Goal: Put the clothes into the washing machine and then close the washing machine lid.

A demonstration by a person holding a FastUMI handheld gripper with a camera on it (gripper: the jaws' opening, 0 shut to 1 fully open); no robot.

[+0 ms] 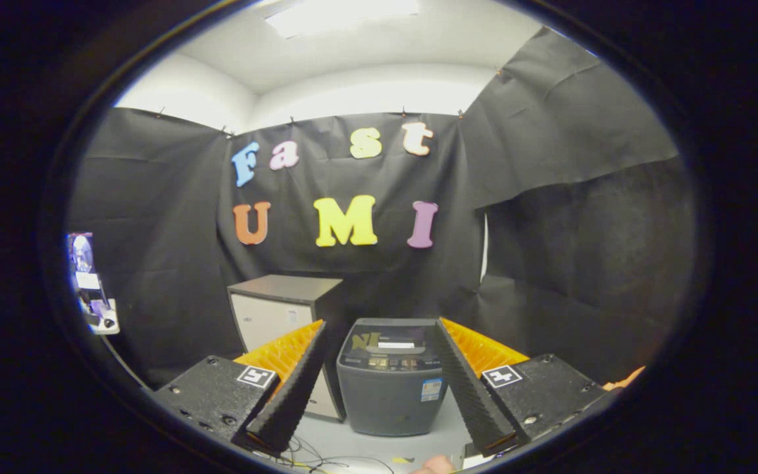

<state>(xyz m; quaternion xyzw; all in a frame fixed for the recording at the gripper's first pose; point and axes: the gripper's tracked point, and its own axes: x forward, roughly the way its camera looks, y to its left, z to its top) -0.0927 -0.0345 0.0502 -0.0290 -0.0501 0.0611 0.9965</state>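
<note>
With its fingers spread wide and nothing between them, the tool (379, 388) is held level and well back from the washing machine (390, 375), lid down beside a cabinet (274, 309), probably framing it.

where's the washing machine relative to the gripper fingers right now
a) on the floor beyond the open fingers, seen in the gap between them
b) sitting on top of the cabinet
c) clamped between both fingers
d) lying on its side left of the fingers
a: the washing machine stands upright on the floor beyond the gripper, framed by its spread fingers, which touch nothing; the cabinet stands just to the machine's left.
</note>
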